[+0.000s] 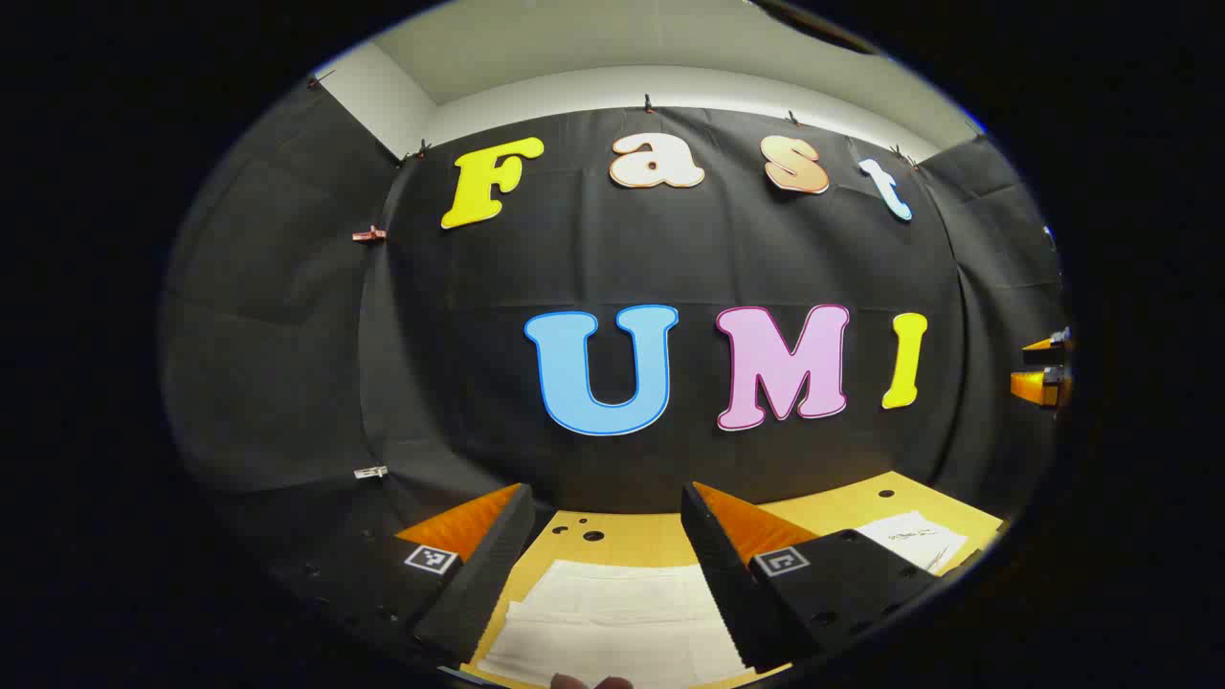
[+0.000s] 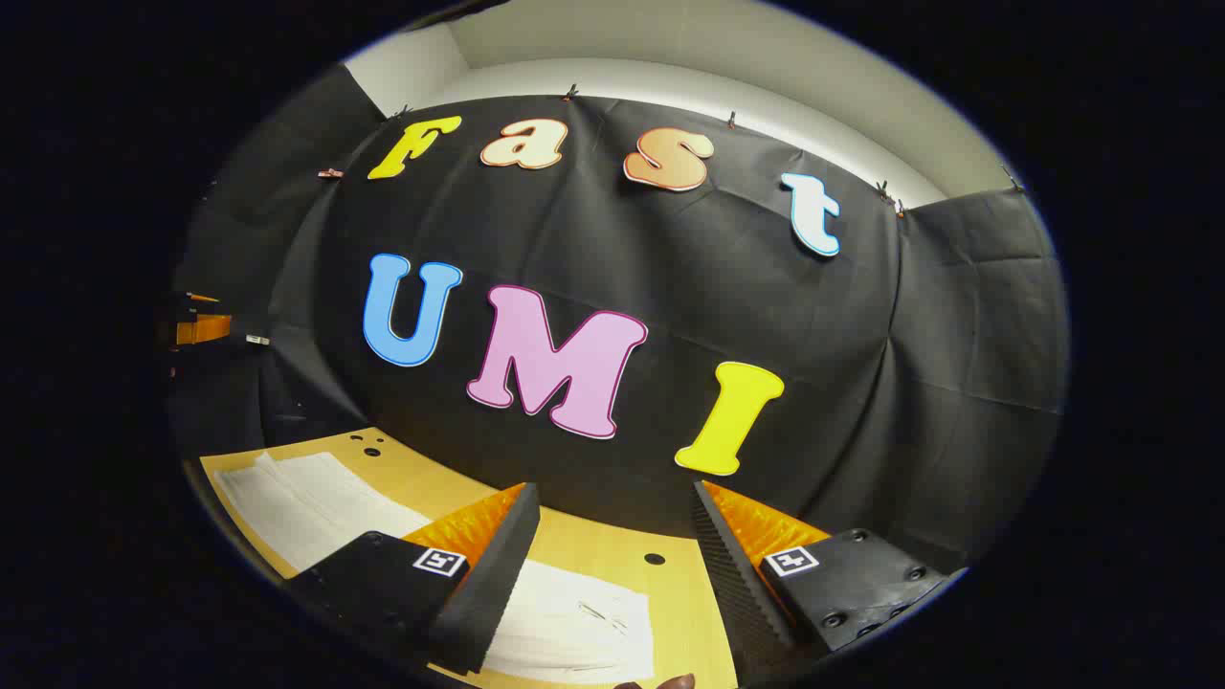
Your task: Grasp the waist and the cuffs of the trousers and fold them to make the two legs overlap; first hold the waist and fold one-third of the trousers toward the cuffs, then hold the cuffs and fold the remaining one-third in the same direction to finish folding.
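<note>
White trousers (image 1: pixel 622 612) lie flat on the wooden table (image 1: pixel 842 502), well below my left gripper (image 1: pixel 605 493), which is open and holds nothing. Another stretch of the white cloth (image 1: pixel 909 536) lies to the right. In the right gripper view the trousers (image 2: pixel 574 622) spread under my right gripper (image 2: pixel 617 490), also open and empty, and they run on to the left (image 2: pixel 297 507). Both grippers hover above the cloth without touching it. The right gripper (image 1: pixel 1043 373) shows at the far right edge of the left gripper view, and the left gripper (image 2: pixel 196 321) at the far left edge of the right one.
The black cloth wall stands close behind the table (image 2: pixel 593 545). Small round holes (image 1: pixel 591 534) dot the tabletop near its far edge. A person's fingertip (image 1: pixel 593 681) peeks in at the bottom.
</note>
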